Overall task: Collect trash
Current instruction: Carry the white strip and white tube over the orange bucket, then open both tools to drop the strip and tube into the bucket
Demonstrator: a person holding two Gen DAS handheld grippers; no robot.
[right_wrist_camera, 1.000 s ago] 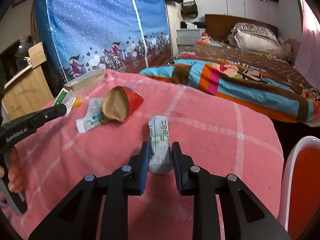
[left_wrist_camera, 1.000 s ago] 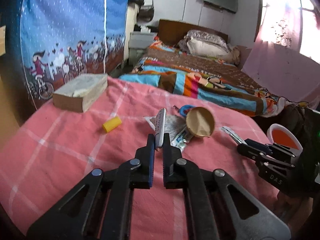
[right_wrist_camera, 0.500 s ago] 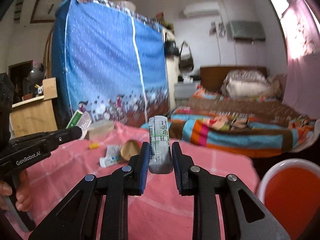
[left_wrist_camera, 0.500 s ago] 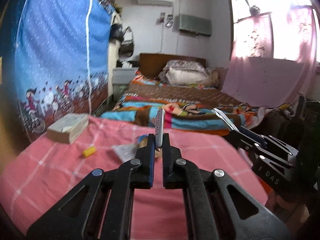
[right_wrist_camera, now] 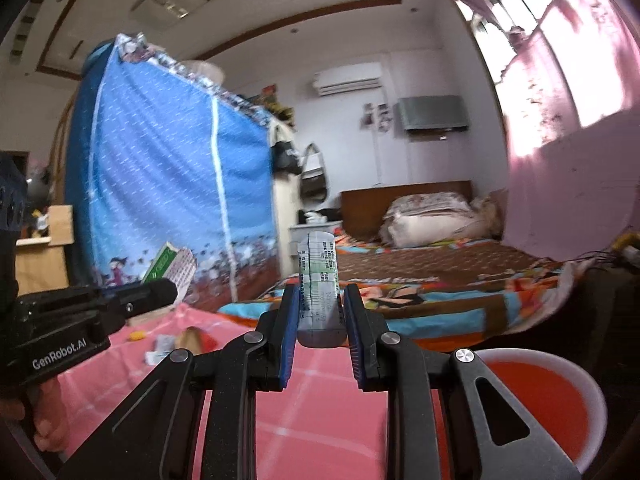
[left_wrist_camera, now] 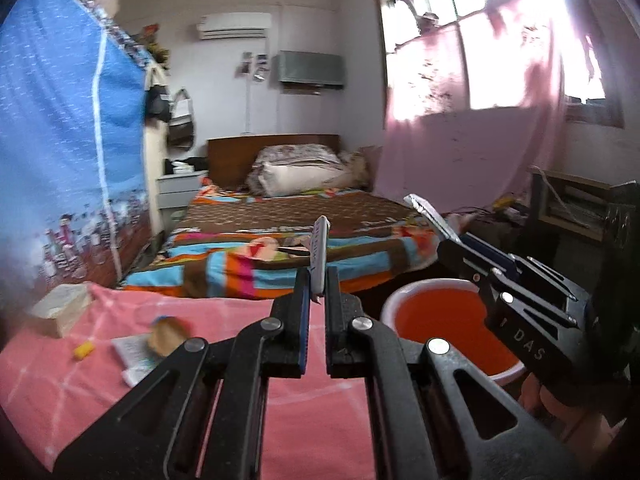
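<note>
We carry a flat packet (left_wrist_camera: 319, 256) pinched in our left gripper (left_wrist_camera: 316, 300) and a tube (right_wrist_camera: 320, 284) in our right gripper (right_wrist_camera: 320, 320), with the bin (right_wrist_camera: 576, 364) near on the right.

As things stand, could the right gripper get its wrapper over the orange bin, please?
Probably yes. The right gripper, shut on the flattened wrapper, is held above the pink tablecloth, and the orange bin sits open just beside it, nothing between.

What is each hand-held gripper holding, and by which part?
Left hand-held gripper: flat wrapper, pinched at its lower end. Right hand-held gripper: small carton, gripped by its sides.
</note>
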